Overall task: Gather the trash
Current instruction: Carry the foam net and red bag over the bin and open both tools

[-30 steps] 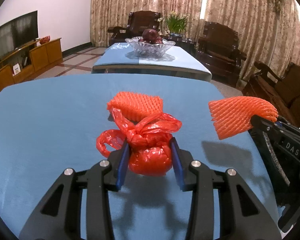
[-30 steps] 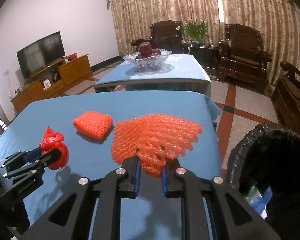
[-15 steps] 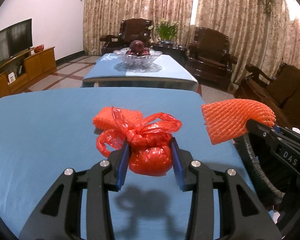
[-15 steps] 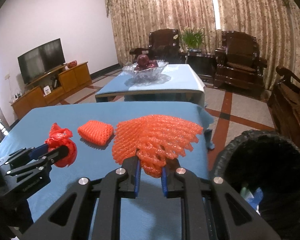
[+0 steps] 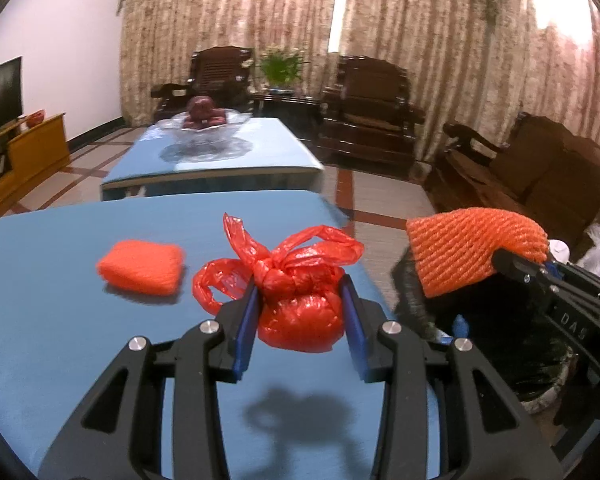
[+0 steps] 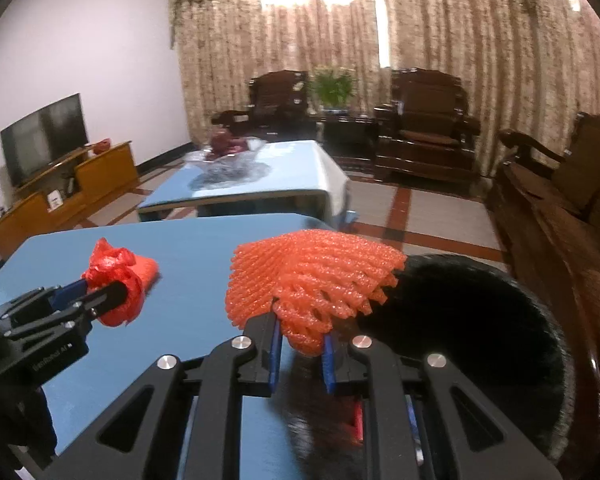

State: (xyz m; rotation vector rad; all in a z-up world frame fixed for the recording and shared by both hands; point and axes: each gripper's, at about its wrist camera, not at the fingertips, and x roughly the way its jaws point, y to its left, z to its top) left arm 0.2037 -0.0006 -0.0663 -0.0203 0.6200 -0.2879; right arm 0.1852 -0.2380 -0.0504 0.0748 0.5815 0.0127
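Clamping red knotted bag | left gripper | above blue table

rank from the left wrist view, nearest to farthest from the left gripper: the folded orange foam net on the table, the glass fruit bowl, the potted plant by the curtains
1. Folded orange foam net: on the blue table, just ahead and left of the left gripper.
2. Glass fruit bowl: on the second table, beyond the first.
3. Potted plant: farthest, between the armchairs at the curtains.
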